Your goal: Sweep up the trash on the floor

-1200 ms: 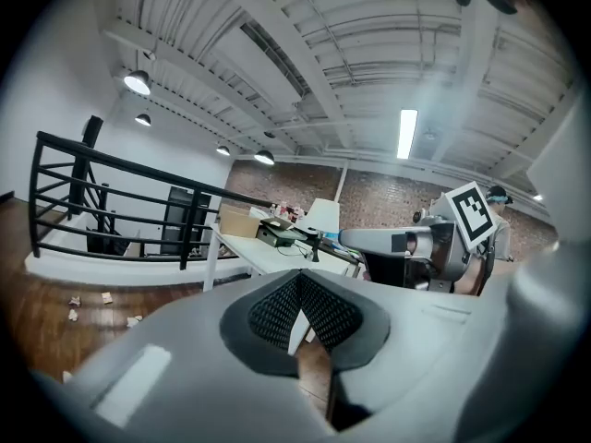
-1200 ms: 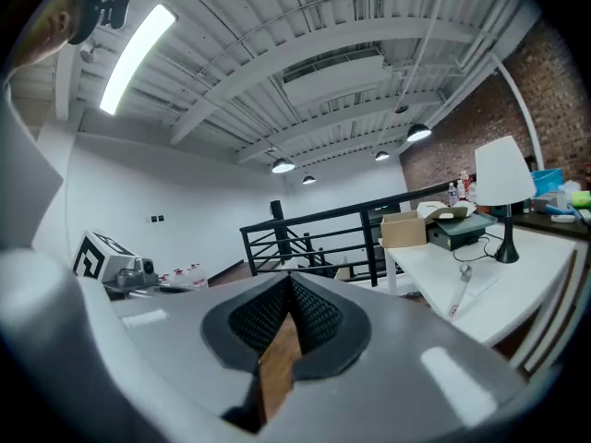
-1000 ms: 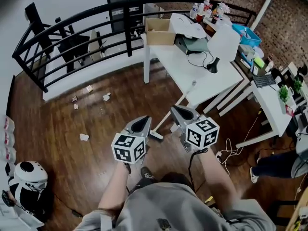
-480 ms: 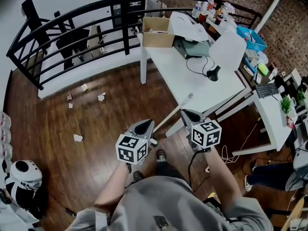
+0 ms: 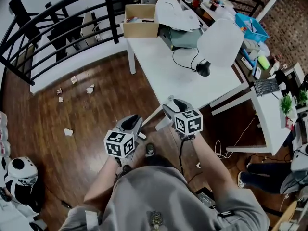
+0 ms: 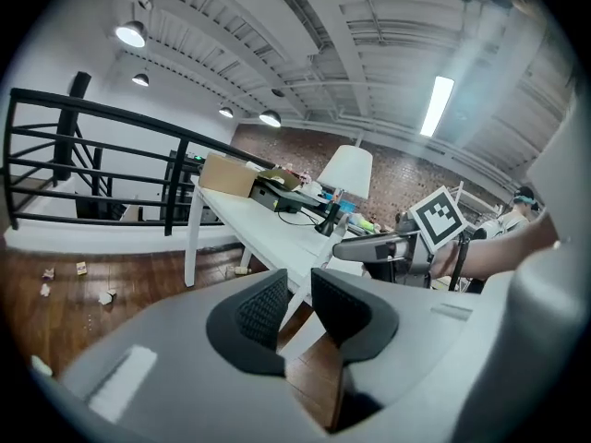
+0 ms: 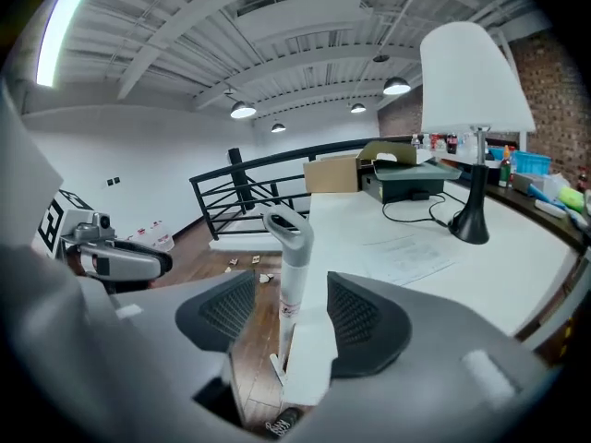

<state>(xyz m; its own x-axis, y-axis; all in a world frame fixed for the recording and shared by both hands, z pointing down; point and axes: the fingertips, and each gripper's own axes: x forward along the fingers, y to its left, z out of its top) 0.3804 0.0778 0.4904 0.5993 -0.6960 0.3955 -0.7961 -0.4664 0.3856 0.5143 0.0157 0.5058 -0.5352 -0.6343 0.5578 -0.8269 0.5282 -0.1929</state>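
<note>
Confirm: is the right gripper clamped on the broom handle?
No, the right gripper has just been opening its jaws and they stand wide apart, with the broom handle between them touching neither pad.

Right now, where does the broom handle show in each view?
Head view: broom handle, centre, slanting down from the white table's edge.
Left gripper view: broom handle, low centre, a thin white bar.
Right gripper view: broom handle, centre, upright, grey grip on top.
Shared landmark: the white-shaded lamp, on the table in all three.
</note>
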